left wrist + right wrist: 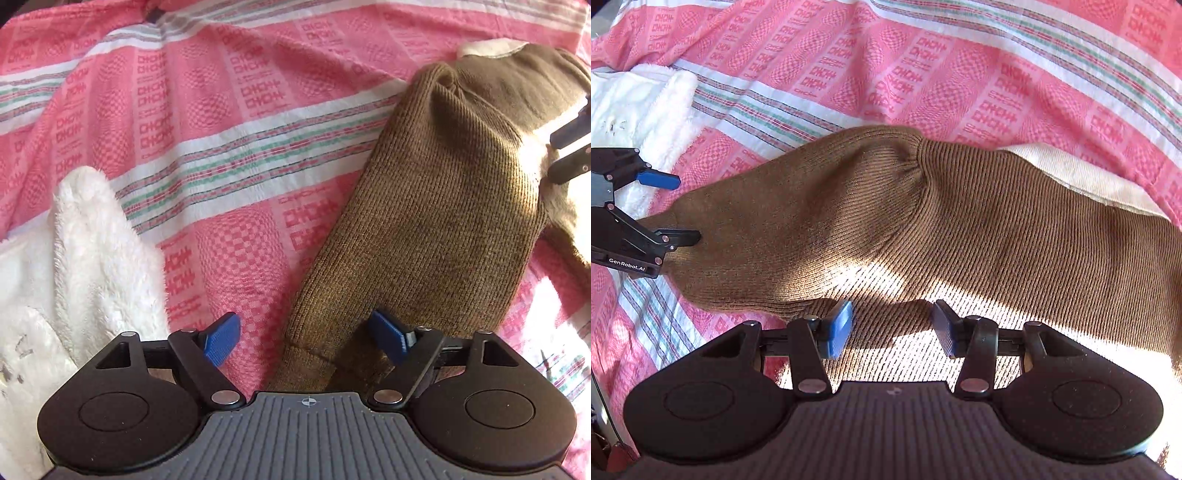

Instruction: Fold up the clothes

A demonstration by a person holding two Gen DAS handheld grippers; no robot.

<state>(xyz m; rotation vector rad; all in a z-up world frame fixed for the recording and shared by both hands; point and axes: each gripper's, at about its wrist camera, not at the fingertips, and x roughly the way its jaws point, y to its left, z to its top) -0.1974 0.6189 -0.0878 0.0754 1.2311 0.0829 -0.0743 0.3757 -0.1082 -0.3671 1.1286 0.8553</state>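
The pink patterned woven bedspread is loose and rumpled beneath the brown ribbed knit sweater, so I judge a low pinch could gather both layers. The sweater's sleeve runs lengthwise, cuff toward the left gripper, whose spread fingers straddle it; the right gripper hovers spread over the body's near edge.

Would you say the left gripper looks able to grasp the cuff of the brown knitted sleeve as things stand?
Probably yes: the left gripper is open, and the cuff of the brown knitted sleeve lies flat on the pink patterned bedsheet between its fingers with nothing over it. The white fluffy garment lies off to one side.
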